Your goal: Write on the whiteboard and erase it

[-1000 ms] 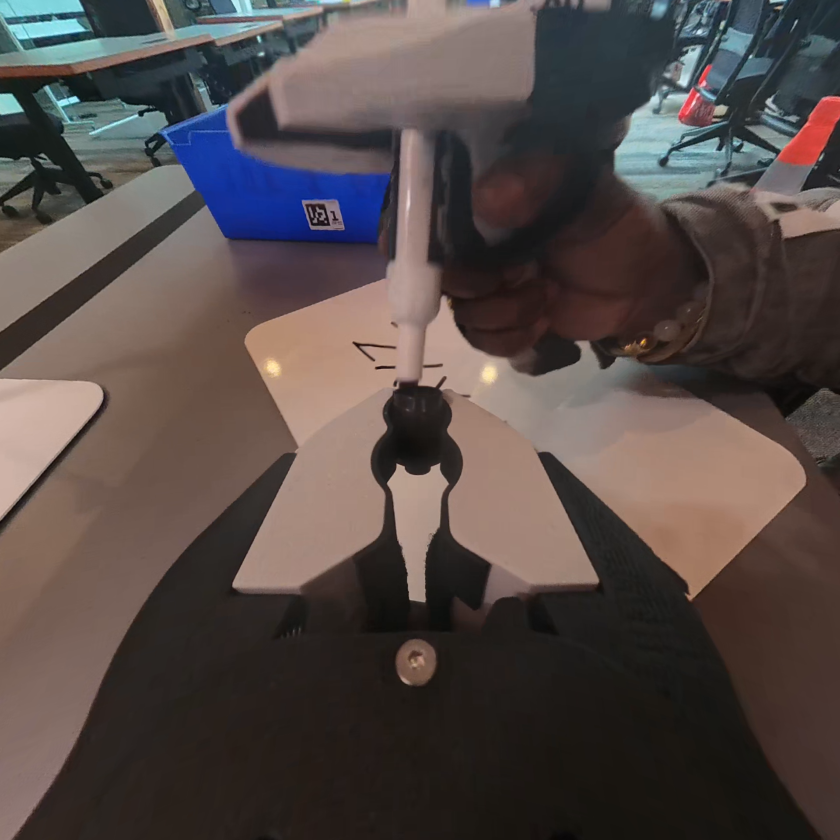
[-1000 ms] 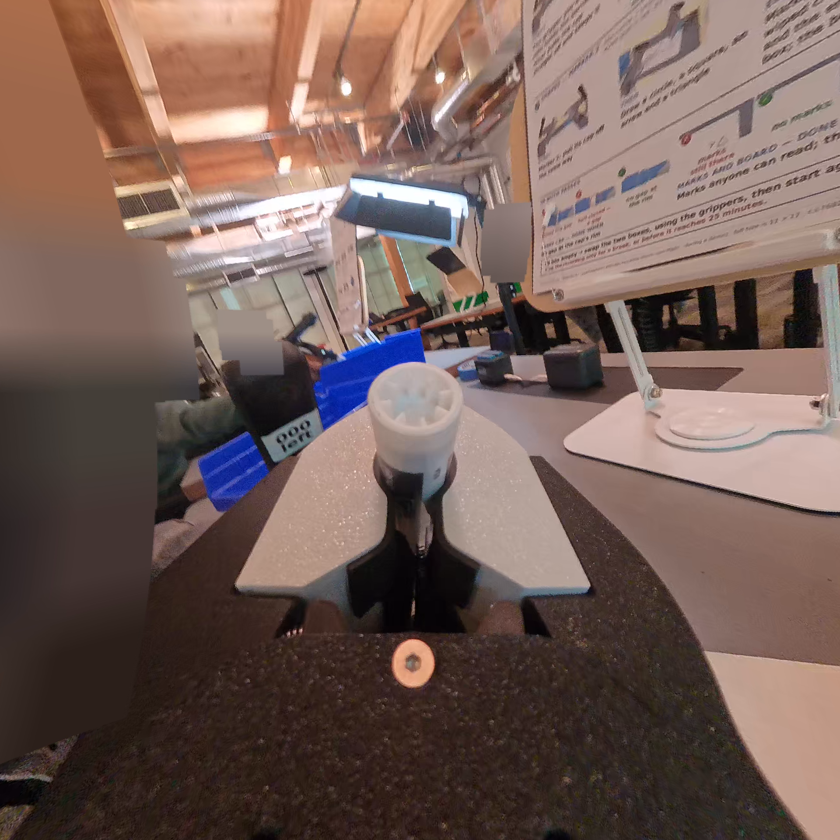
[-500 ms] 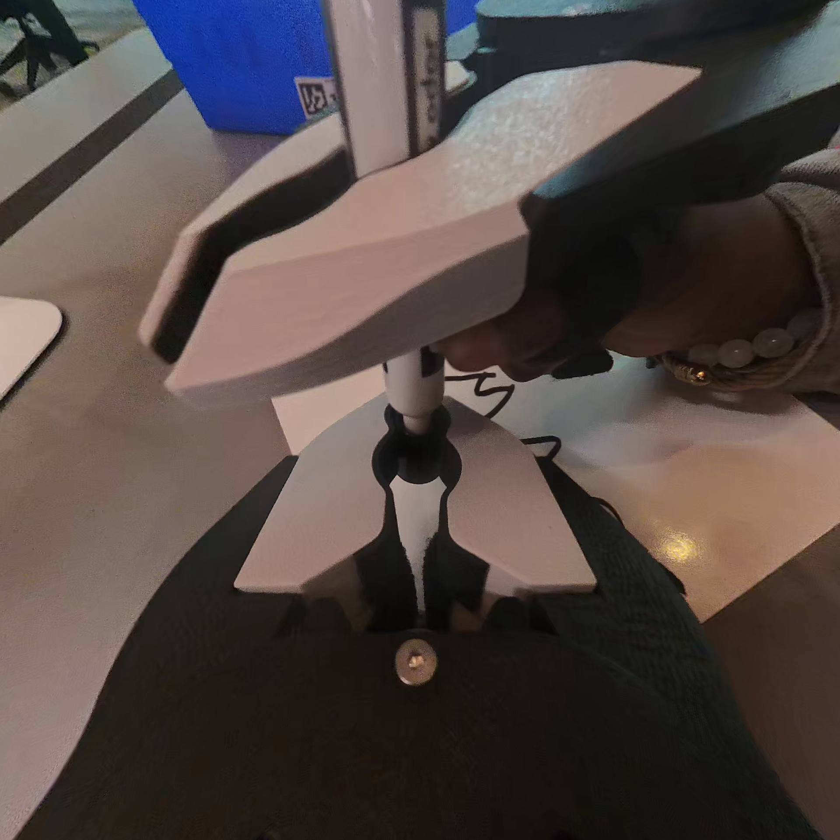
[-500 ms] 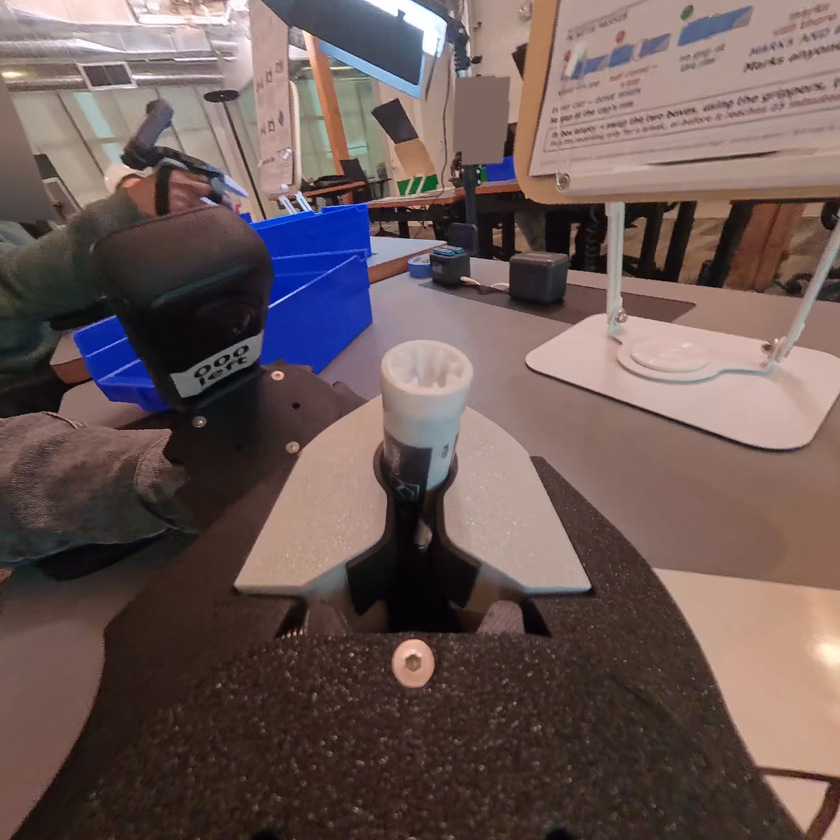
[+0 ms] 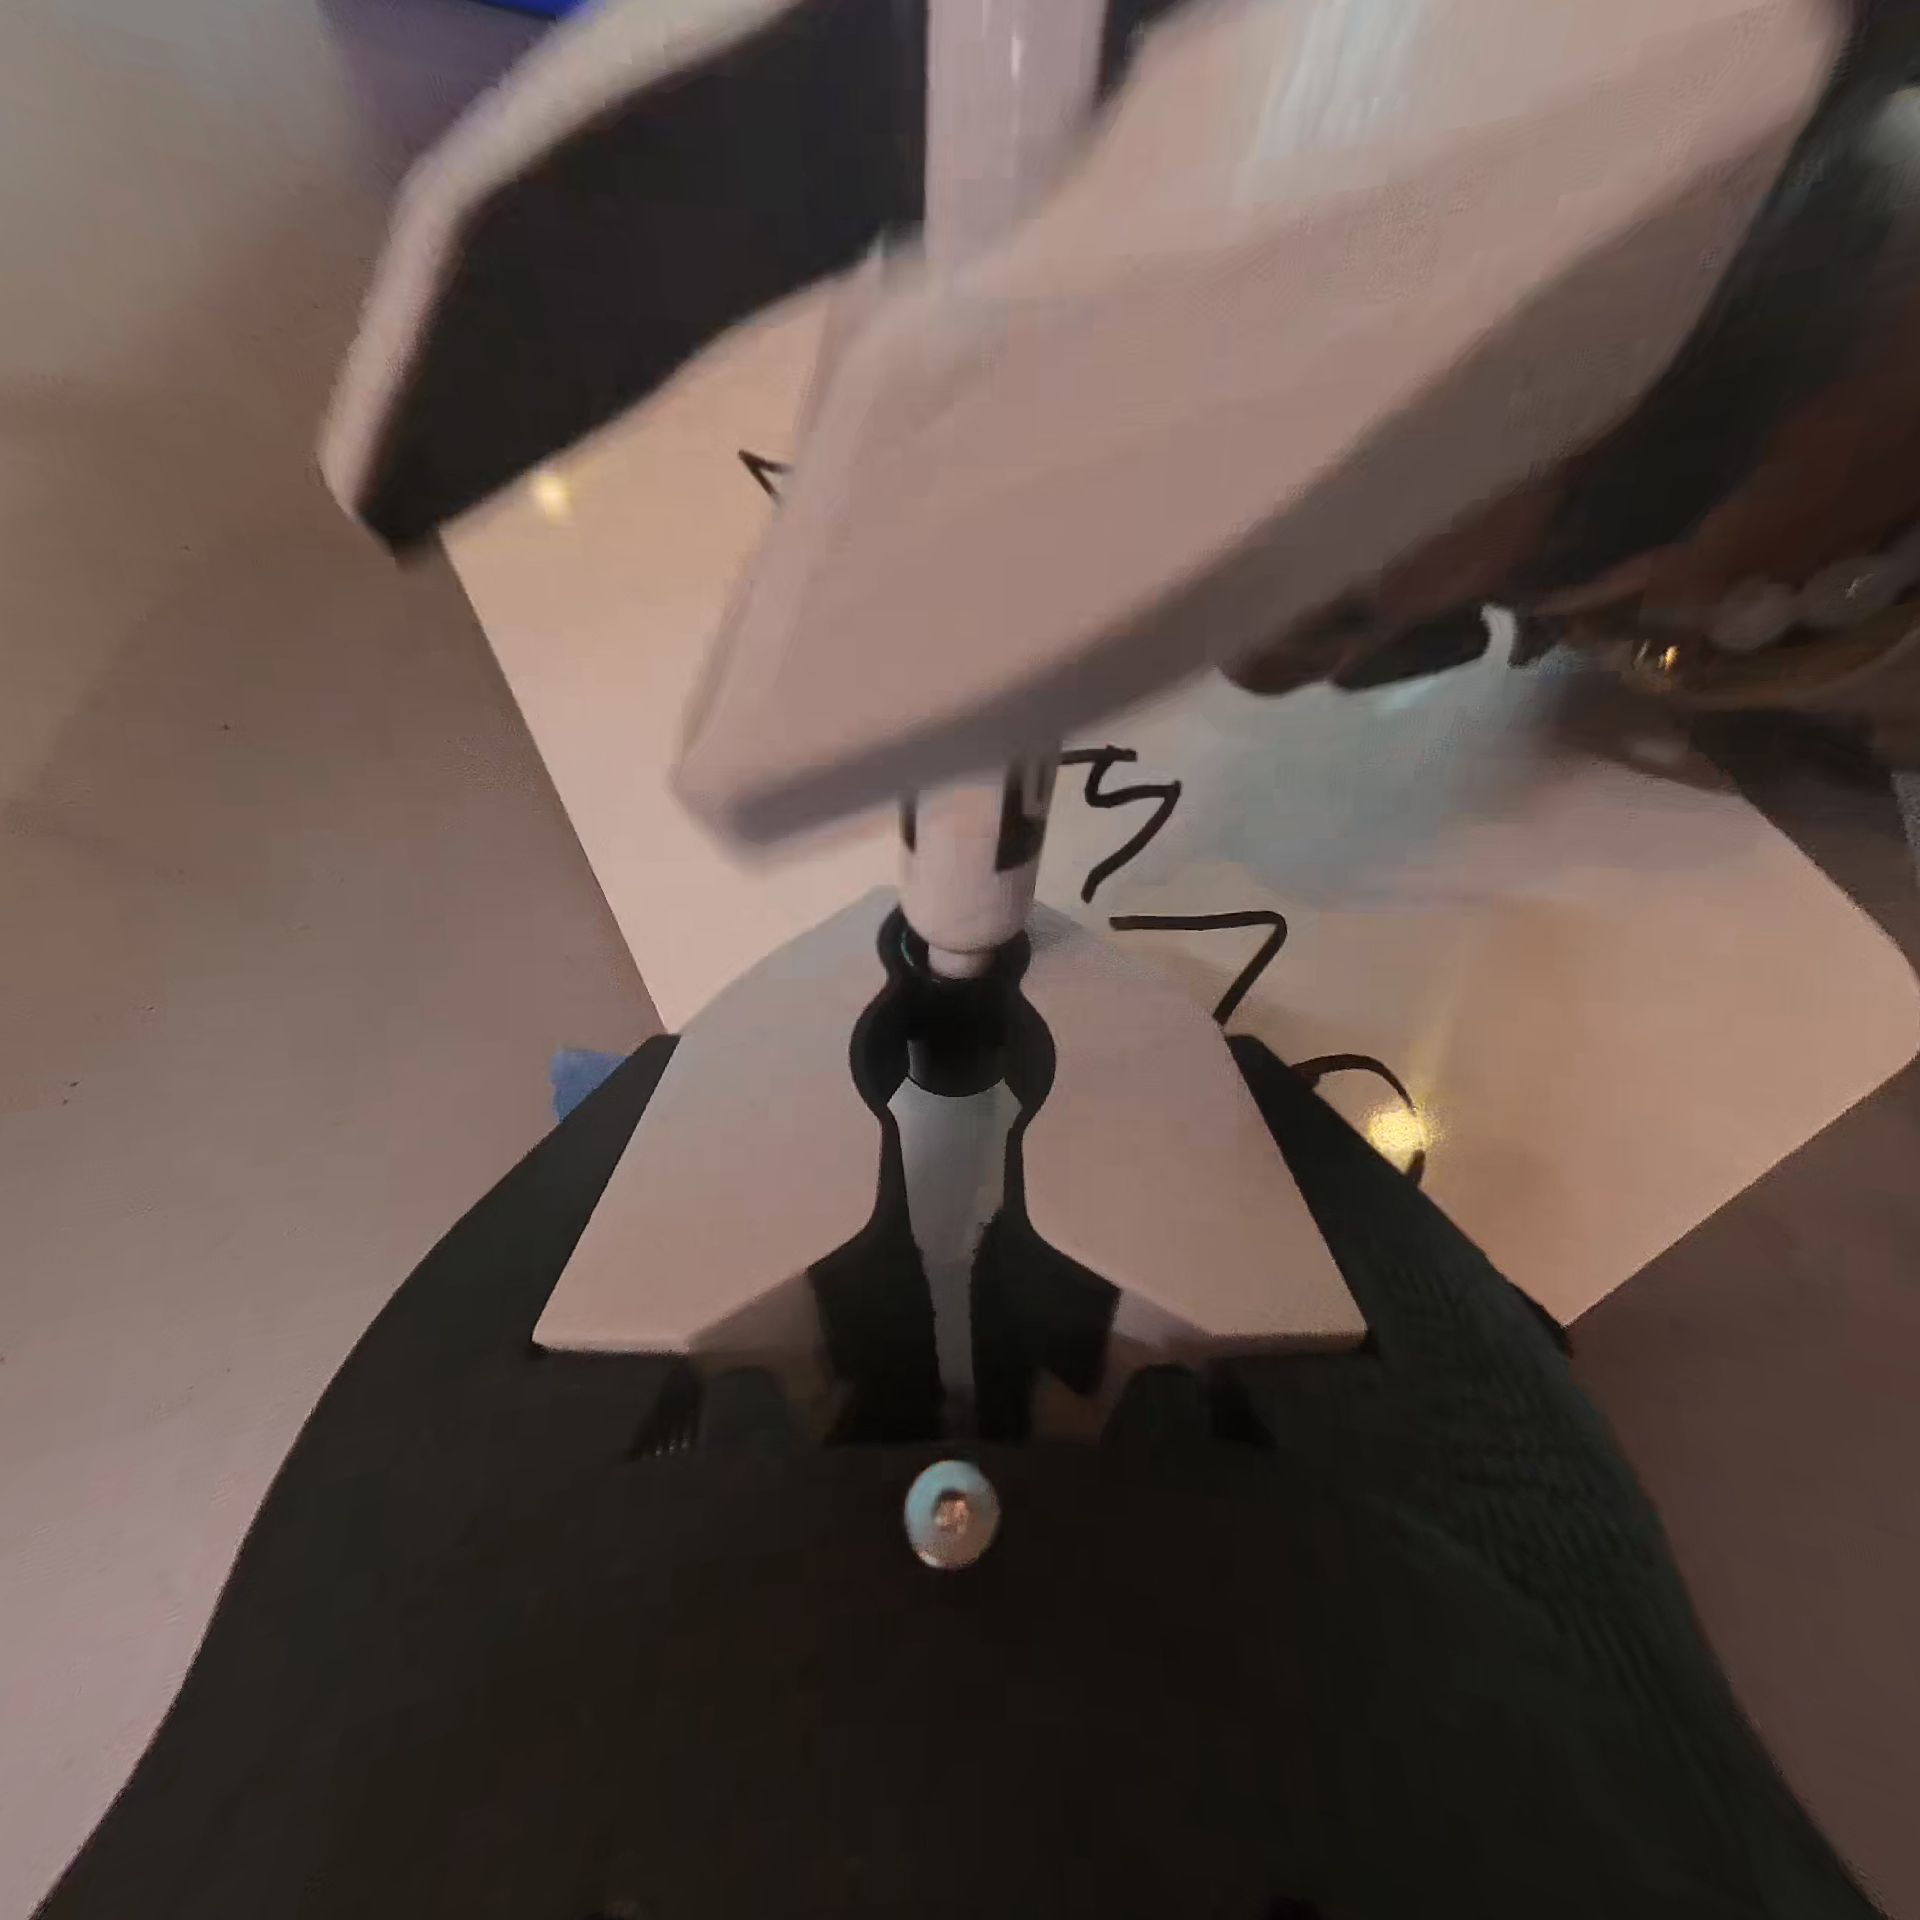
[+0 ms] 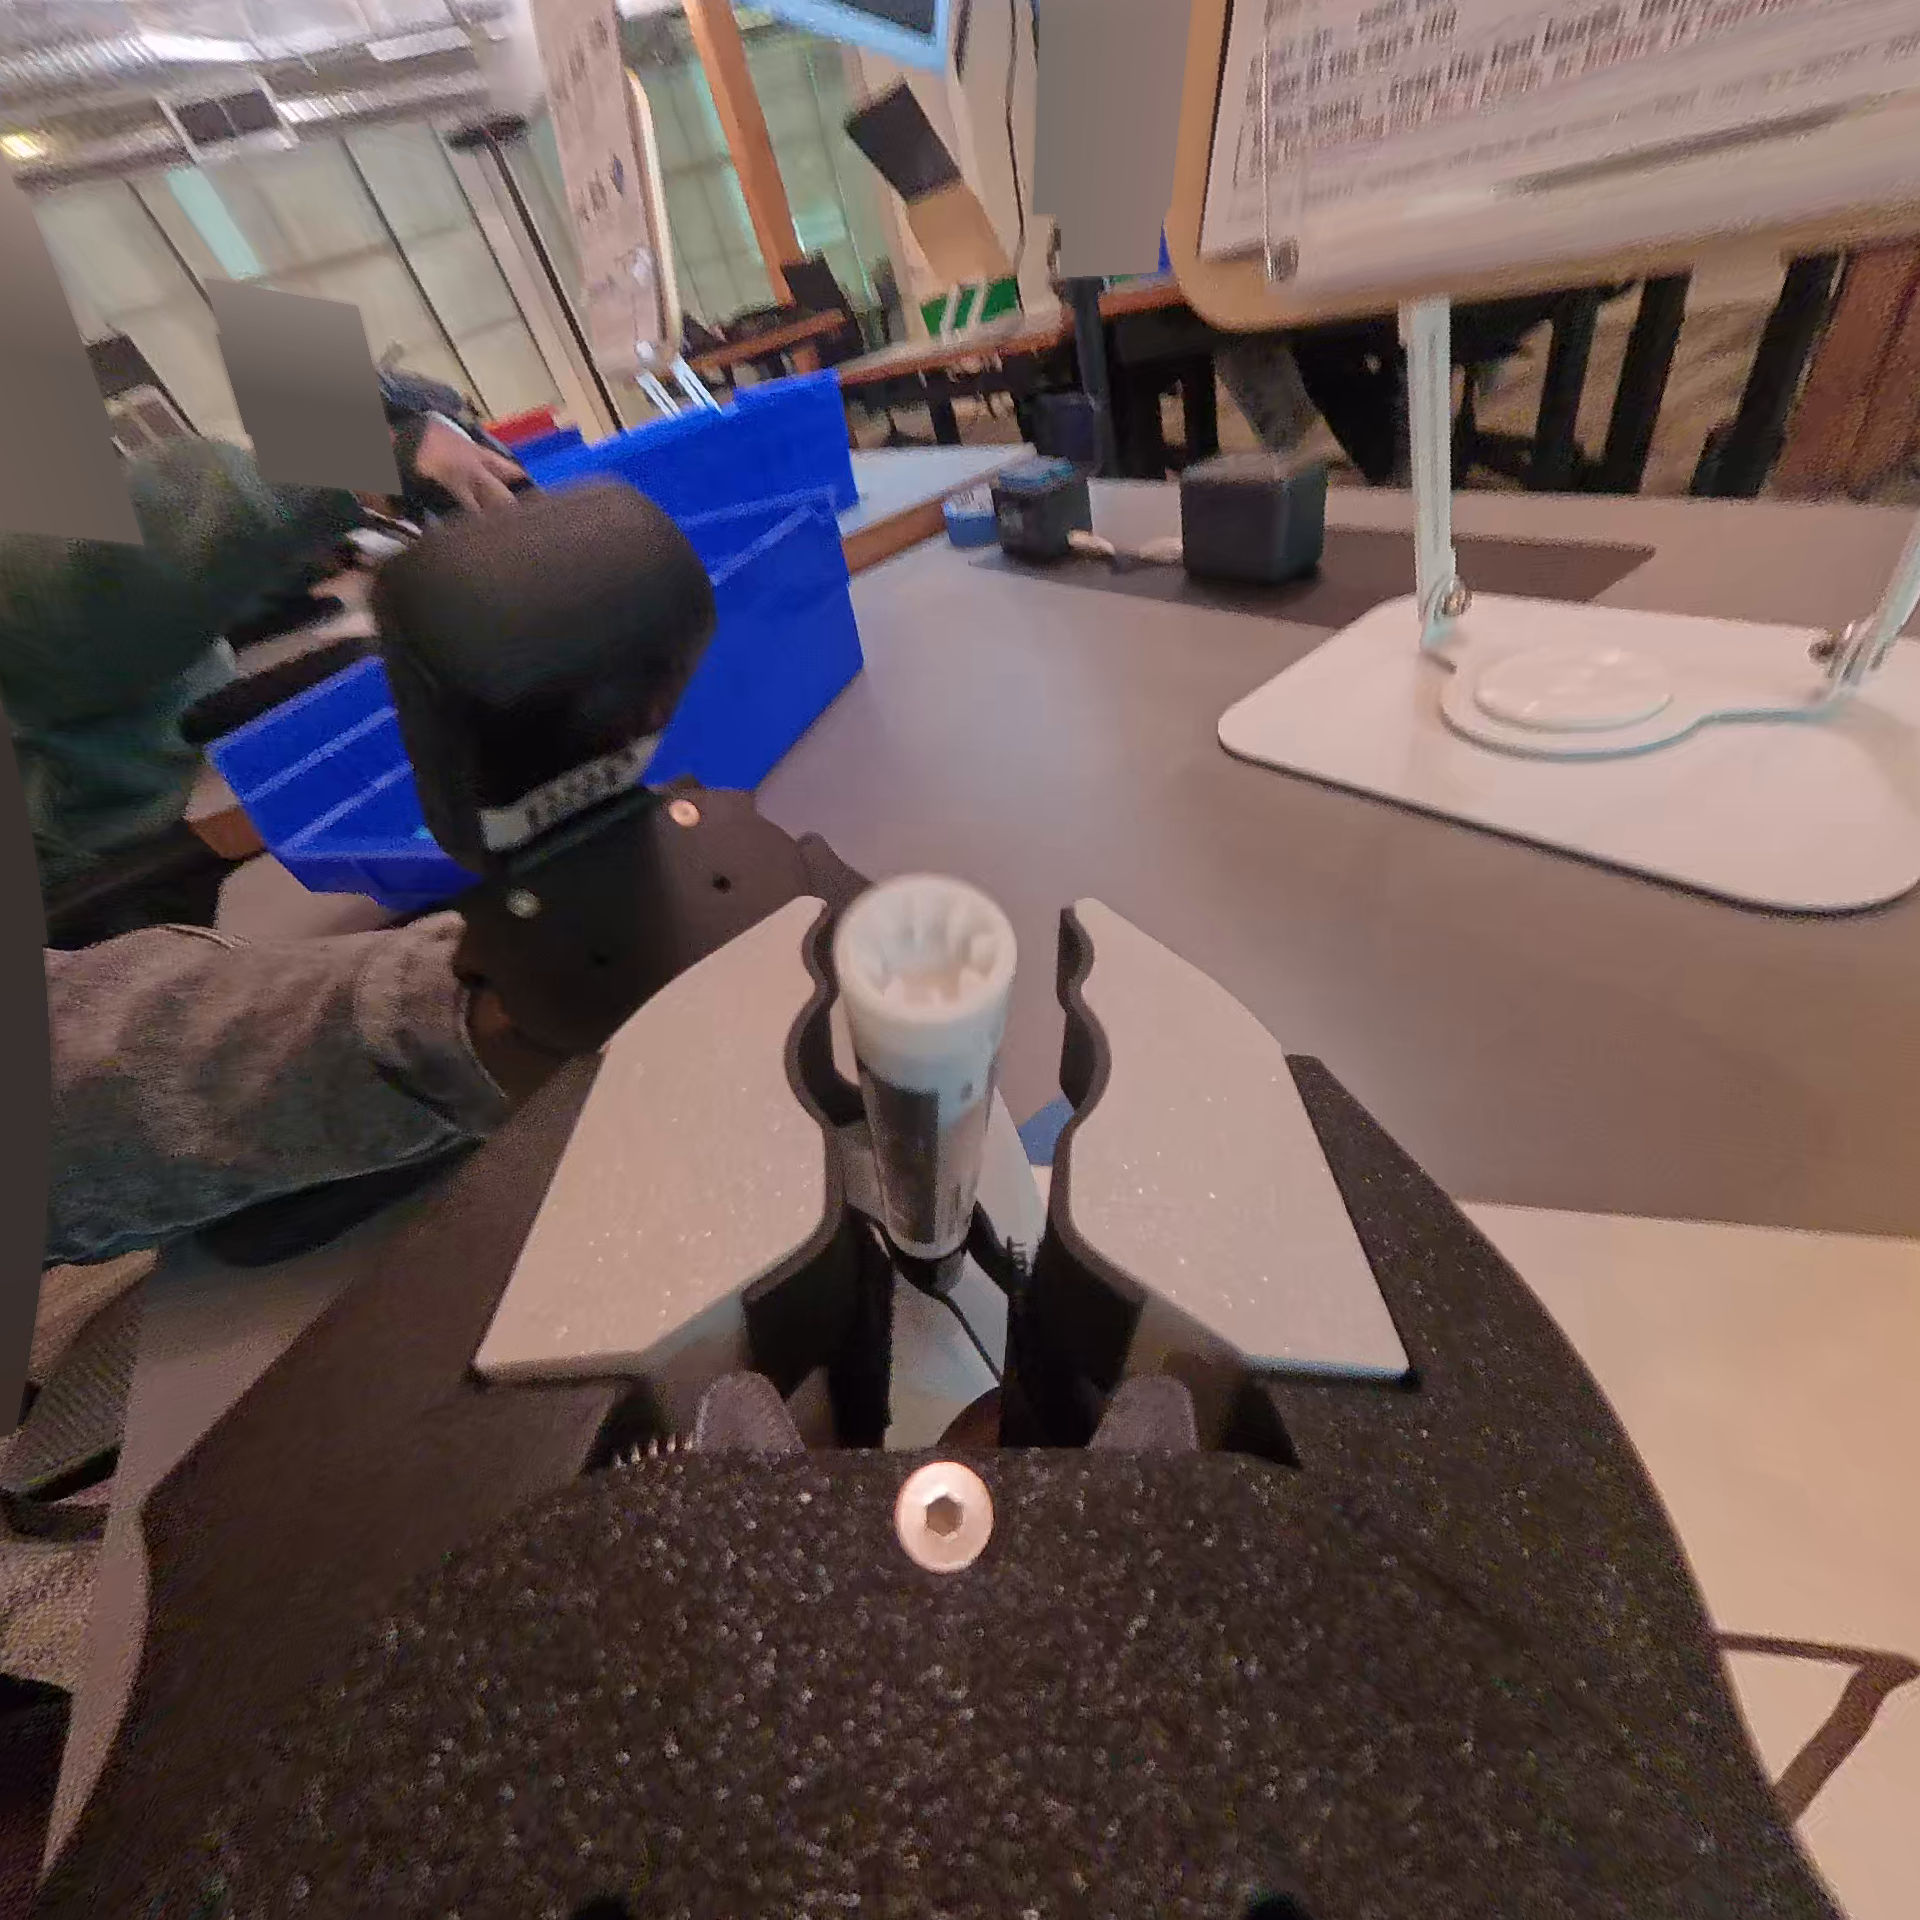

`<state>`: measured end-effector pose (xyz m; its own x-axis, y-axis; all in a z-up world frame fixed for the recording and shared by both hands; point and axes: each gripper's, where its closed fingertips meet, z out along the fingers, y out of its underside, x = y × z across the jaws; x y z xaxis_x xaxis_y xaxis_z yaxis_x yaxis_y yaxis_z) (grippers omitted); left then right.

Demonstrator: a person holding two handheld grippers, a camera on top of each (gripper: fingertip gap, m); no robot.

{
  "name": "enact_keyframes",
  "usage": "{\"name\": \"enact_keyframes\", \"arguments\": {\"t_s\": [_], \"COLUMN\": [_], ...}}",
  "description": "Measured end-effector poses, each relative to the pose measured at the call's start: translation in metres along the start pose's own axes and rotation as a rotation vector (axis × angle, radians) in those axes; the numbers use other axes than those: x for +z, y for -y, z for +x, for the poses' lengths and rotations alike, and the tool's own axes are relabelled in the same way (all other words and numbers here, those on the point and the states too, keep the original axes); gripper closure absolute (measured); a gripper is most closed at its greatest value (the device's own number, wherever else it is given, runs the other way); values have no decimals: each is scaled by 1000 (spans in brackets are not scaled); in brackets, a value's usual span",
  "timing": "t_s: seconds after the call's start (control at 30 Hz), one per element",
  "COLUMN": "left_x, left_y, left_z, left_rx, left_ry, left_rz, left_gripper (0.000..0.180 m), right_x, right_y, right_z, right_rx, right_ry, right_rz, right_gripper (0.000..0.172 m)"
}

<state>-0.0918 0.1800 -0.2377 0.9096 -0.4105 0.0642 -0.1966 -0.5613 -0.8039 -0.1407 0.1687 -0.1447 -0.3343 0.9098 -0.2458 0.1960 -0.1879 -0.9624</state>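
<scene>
While the left claw pinches the black cap, the right claw gapes around the label-banded marker.

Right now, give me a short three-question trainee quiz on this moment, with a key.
1. True or false: the right gripper has its jaws spread, with a visible gap beside the white marker.
2. What does the left gripper clamp? A) a blue bin B) the black cap C) an eraser
3. Fill in: the whiteboard carries ____ marker lines.

Key: 1 true; 2 B; 3 black.
</scene>
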Motion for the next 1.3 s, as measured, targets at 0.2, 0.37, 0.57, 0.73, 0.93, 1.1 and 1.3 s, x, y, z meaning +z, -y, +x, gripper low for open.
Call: {"name": "enact_keyframes", "arguments": {"t_s": [0.2, 0.37, 0.57, 0.73, 0.93, 1.1, 1.3], "left_x": [4, 4, 4, 5, 5, -4, -11], "left_y": [-10, -10, -10, -10, -10, -16, -16], "left_z": [-1, 1, 0, 0, 2, -5, -10], "left_rx": [56, 75, 69, 77, 41, 52, 38], "left_ry": [31, 33, 38, 44, -3, -5, -30], "left_rz": [-75, -77, -80, -80, -82, -84, -58], "left_gripper": [168, 168, 168, 168, 147, 136, 148], "right_x": [-6, -3, 0, 2, 9, 7, 9], "right_y": [2, -1, -10, -13, -11, -6, -11], "right_z": [0, 2, 0, 1, -5, -2, 7], "right_rx": [-81, -68, -125, -172, -167, -190, -301], "right_ry": [17, -15, -56, -88, -49, -66, -121], "right_rz": [-40, -72, -152, -185, -167, -165, -288], "right_gripper": [156, 156, 156, 155, 157, 158, 158]}}
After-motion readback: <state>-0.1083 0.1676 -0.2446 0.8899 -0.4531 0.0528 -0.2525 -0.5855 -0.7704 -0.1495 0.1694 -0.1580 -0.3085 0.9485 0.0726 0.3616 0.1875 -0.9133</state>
